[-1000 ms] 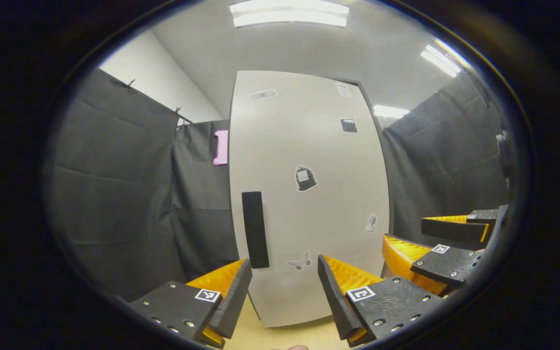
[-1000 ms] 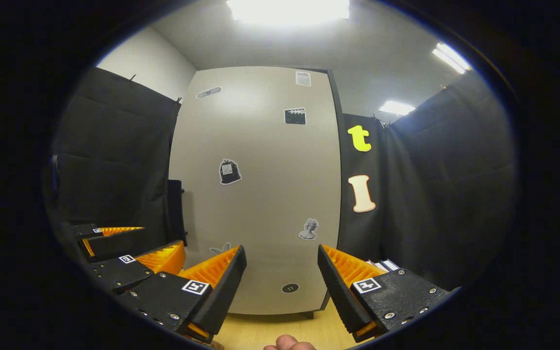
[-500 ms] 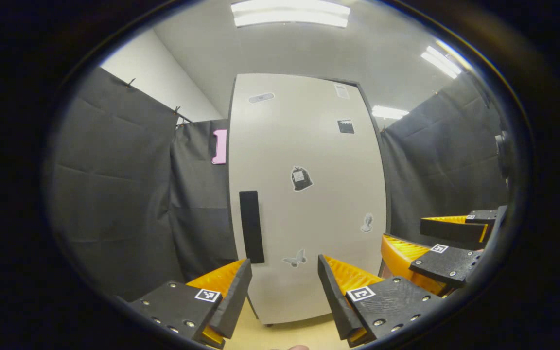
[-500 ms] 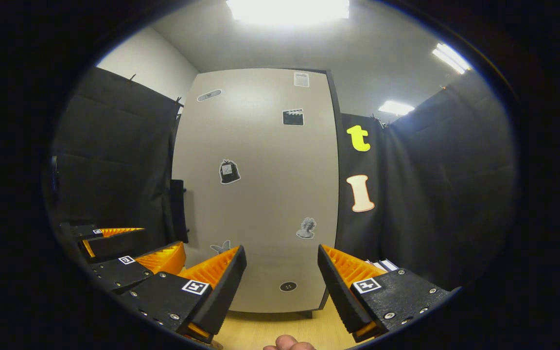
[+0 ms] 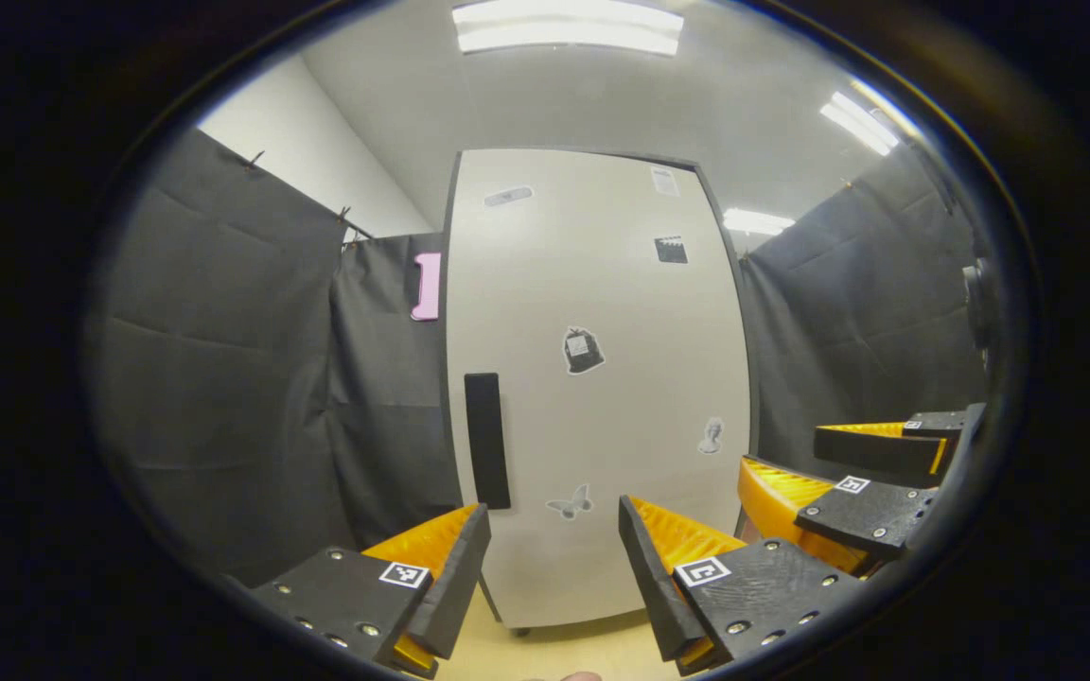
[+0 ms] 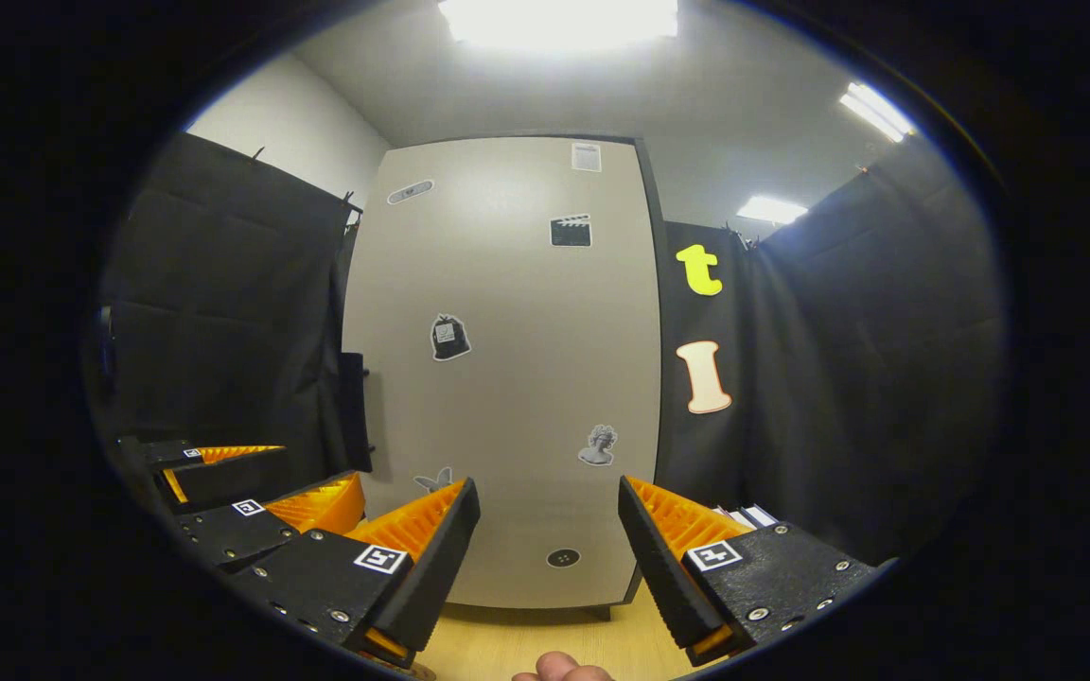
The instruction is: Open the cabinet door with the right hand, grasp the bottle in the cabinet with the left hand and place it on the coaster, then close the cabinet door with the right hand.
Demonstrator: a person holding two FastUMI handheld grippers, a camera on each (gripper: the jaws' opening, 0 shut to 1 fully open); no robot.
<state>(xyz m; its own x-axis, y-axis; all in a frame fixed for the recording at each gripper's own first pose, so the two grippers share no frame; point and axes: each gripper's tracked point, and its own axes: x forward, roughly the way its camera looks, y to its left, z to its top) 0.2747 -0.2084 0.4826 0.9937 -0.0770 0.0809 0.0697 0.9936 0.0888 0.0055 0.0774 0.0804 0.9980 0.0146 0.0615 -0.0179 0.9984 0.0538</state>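
Black cloth walls flank the closed cabinet door, dead ahead at twelve o'clock. Right gripper gapes wide, empty; left gripper likewise. Best play: swing right toward the black handle at ten o'clock and pinch it squarely. Bottle presumably behind the door.

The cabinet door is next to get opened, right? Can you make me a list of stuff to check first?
1. Cabinet door shut and ready to pull: ok, it sits flat and closed.
2. Black handle on the door's left edge, nothing in front of it: ok.
3. Right gripper open wide enough for the handle: ok, nothing between its fingers.
4. Right gripper at the handle: not ok, it is apart from the door.
5. Left gripper open and free for the bottle: ok.
6. Bottle inside the cabinet: cannot tell, the door hides it.
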